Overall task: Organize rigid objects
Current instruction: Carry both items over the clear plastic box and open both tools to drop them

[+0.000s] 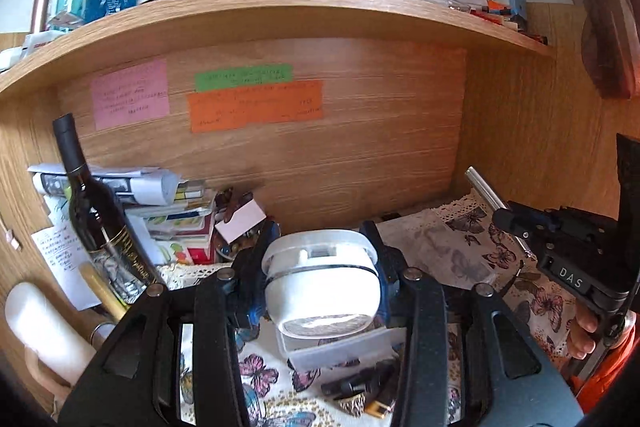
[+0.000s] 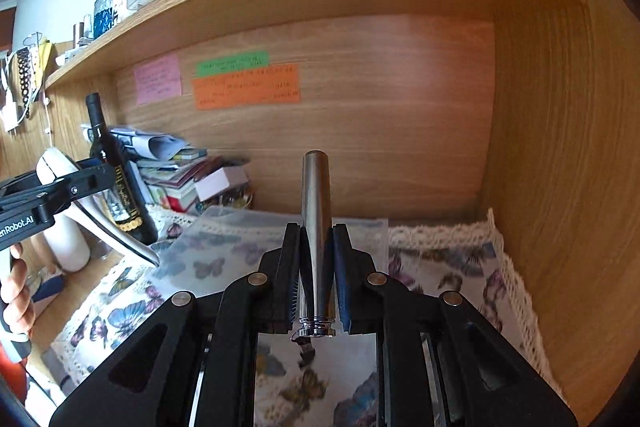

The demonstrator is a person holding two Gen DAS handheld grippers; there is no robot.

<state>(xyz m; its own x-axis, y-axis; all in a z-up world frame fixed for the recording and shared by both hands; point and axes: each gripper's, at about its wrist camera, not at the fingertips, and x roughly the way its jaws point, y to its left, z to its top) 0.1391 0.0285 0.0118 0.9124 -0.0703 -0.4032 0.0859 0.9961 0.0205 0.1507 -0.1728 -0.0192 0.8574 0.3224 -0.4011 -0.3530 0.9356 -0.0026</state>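
Left gripper [image 1: 322, 267] is clamped on a white rounded device [image 1: 322, 281], one finger on each side; the device has a grey flat face toward the camera and a black seam round its middle. It hangs just above a clear plastic box [image 1: 336, 347] lying on the butterfly-print cloth [image 1: 532, 291], with small dark items and a gold-coloured piece near the bottom of the left wrist view, too small to identify. Right gripper [image 2: 317, 267] is closed on a metal cylinder [image 2: 316, 227], blue pads pressed to both sides, the tube pointing forward and up toward the wooden back panel [image 2: 360, 147]; its ringed base sits low between the fingers. Same cylinder shows in the left wrist view as a thin silver rod [image 1: 486, 193] sticking out of the right tool. Both tools are inside a wooden desk alcove under a cluttered shelf [image 1: 280, 11]. Pink note [image 1: 130, 95], green note [image 1: 244, 77] and orange note [image 1: 256, 105] are stuck on the back panel. Dark wine bottle [image 1: 94, 211] leans at the left, beside a pile of papers and books [image 1: 168, 211]. White cylinder [image 1: 44, 331] lies at the far left edge. A translucent sheet [image 2: 280, 239] lies on the cloth ahead of the right gripper.
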